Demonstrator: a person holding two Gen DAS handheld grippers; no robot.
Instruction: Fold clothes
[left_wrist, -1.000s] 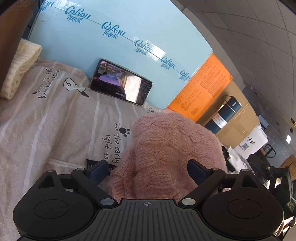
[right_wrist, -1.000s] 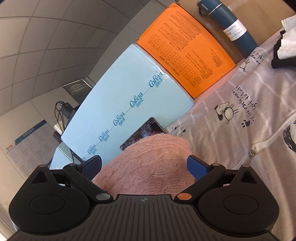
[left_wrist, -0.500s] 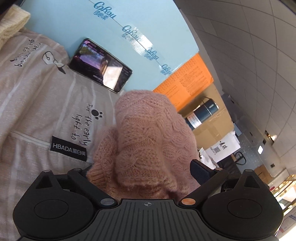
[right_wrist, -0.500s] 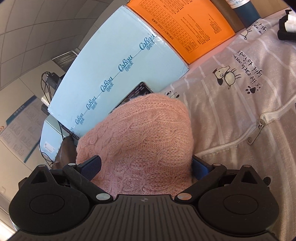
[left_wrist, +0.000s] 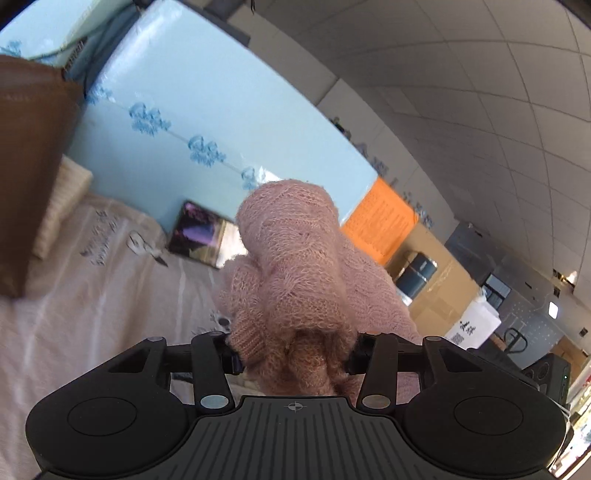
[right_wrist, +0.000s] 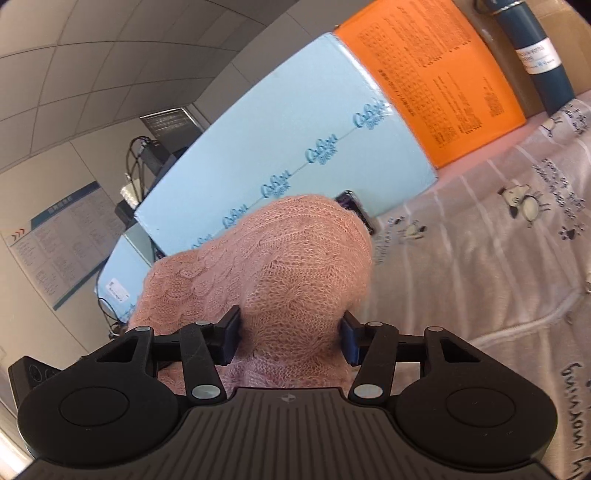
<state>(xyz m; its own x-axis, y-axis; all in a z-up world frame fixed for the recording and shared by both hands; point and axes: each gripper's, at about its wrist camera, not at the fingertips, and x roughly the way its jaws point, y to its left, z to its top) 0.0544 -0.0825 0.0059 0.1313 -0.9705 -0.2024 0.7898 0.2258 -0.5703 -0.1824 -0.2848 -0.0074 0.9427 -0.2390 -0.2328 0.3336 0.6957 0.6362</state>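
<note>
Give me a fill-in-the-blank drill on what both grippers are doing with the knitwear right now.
1. The left gripper is shut on a bunched sweater whose colour is ____.
2. The right gripper is shut on the ____ garment.
3. Behind the sweater a phone leans against the light ____ box.
4. The box beside that one is ____.

Missing words: pink; same; blue; orange

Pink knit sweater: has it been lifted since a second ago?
Yes. The pink knit sweater now rises in front of the light blue box, with both grippers closed on it.
</note>
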